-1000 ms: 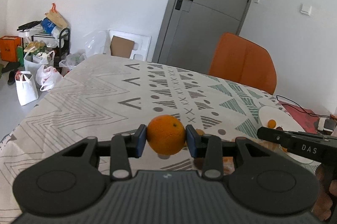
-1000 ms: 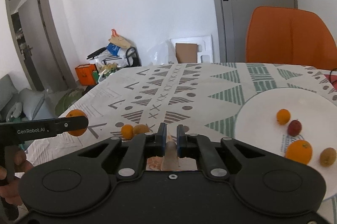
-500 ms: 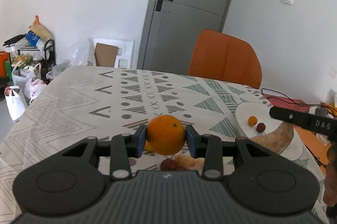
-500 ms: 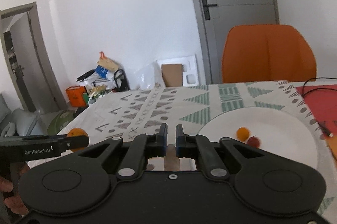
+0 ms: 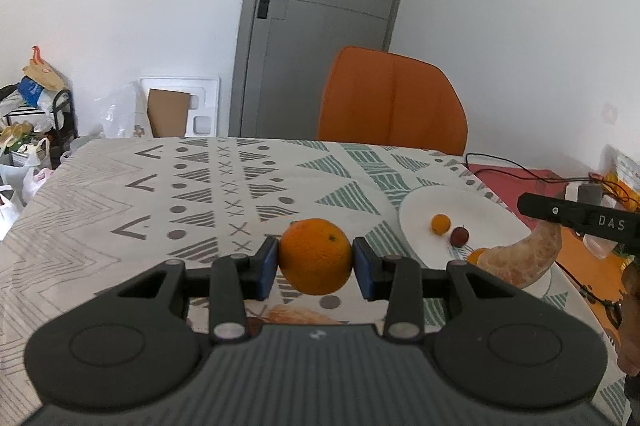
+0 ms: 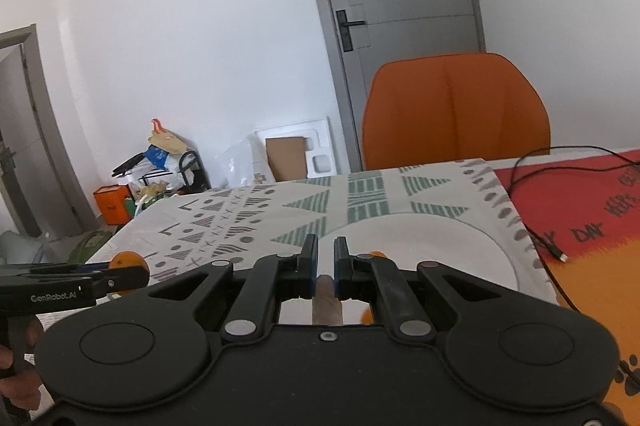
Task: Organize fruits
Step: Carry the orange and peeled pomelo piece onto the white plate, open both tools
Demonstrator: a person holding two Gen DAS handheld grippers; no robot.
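Note:
My left gripper [image 5: 315, 264] is shut on an orange [image 5: 315, 256] and holds it above the patterned tablecloth. The white plate [image 5: 472, 214] lies to its right with a small orange fruit [image 5: 440, 224] and a dark red fruit [image 5: 459, 236] on it. My right gripper [image 6: 326, 268] is shut on a peeled pomelo wedge [image 5: 524, 258], which hangs over the plate's near edge in the left wrist view; in the right wrist view only a sliver of the wedge [image 6: 326, 306] shows between the fingers. The plate [image 6: 460, 246] lies just ahead of the right gripper.
An orange chair [image 5: 394, 102] stands at the table's far side. A red mat [image 6: 580, 198] with a black cable [image 6: 532, 222] lies right of the plate. Bags and a rack [image 5: 32, 130] stand on the floor at the left. A fruit piece [image 5: 296, 314] lies under the left gripper.
Both grippers have moved to the right toward the plate, each still holding its fruit. The pomelo wedge now hangs over the plate's near edge.

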